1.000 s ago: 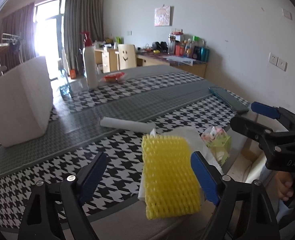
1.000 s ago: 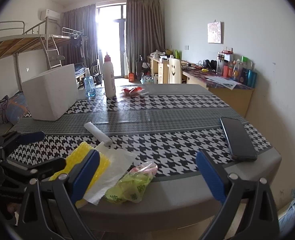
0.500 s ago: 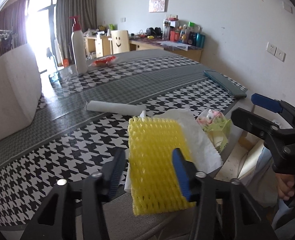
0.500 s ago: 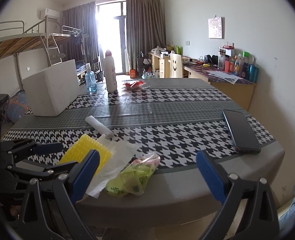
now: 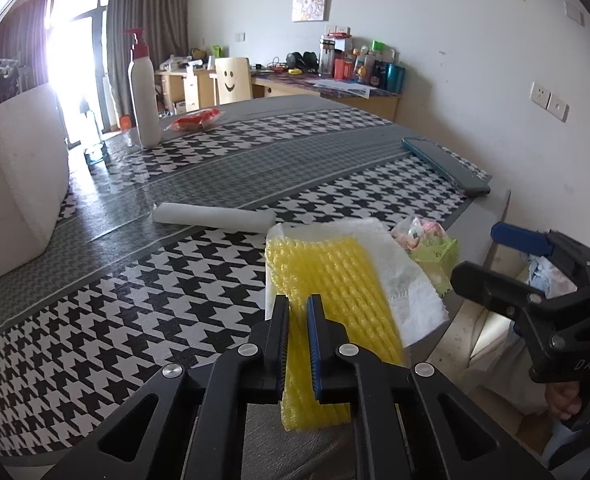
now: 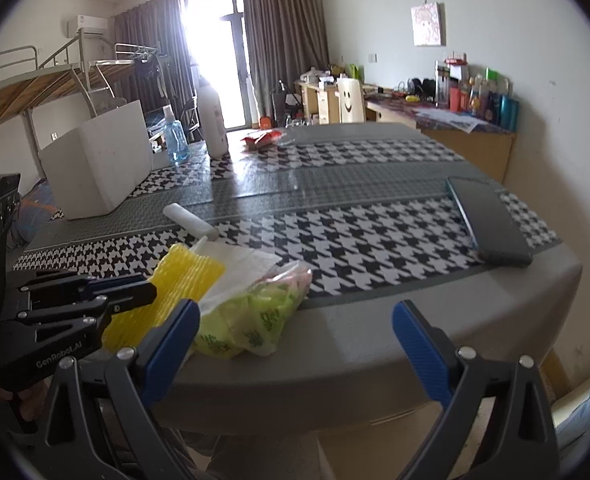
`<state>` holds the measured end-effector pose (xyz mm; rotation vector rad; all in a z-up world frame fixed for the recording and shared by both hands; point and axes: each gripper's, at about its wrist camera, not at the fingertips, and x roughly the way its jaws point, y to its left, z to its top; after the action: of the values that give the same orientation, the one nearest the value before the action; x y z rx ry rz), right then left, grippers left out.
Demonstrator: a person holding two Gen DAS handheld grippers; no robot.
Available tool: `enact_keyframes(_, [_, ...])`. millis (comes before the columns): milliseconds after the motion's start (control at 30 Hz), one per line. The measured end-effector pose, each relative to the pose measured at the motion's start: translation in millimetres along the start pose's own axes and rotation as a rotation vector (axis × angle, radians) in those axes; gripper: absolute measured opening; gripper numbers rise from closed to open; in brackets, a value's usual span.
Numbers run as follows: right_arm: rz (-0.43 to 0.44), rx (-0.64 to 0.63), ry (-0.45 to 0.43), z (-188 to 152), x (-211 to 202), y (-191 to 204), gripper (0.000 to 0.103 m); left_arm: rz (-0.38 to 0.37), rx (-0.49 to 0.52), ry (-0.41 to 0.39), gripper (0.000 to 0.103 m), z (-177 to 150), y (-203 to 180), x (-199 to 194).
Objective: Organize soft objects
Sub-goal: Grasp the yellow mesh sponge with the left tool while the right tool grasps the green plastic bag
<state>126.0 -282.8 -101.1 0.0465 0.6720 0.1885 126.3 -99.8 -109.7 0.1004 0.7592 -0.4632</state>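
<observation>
A yellow foam net (image 5: 335, 280) lies at the near edge of the houndstooth table (image 5: 95, 320), partly over a white tissue sheet (image 5: 399, 264). My left gripper (image 5: 297, 304) is shut on the net's near end, with the foam squeezed between its pads. In the right wrist view the net (image 6: 187, 276) bulges up from the left gripper (image 6: 147, 288). A green and pink plastic bag (image 6: 255, 312) lies beside the tissue (image 6: 243, 264). My right gripper (image 6: 297, 312) stands open and empty over the table's edge, just right of the bag.
A white foam roll (image 5: 215, 218) lies behind the net. A big white foam box (image 5: 15, 176) stands far left. A dark phone (image 6: 491, 220) lies at the right edge. A pump bottle (image 5: 143, 92) and a red packet (image 5: 195, 118) are at the back.
The left gripper's jaws went from wide open to shut on the yellow foam net and moved a little forward over it. The right gripper barely moved.
</observation>
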Motion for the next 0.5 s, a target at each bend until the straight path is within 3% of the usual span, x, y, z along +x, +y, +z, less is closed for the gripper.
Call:
enact_keyframes(167, [0.014,0.011,0.006,-2,-1,-2,0.093,-0.021,-0.019,-0.045,0.009,7,8,-15])
enact_keyframes(300, [0.026,0.029,0.035,-1,4,-2,0.076,-0.015,-0.028,-0.088,0.009,11,15,-31])
enact_keyframes(500, [0.048,0.037,0.054,0,8,1,0.063,0.006,-0.039,-0.127,0.009,17,22,-46])
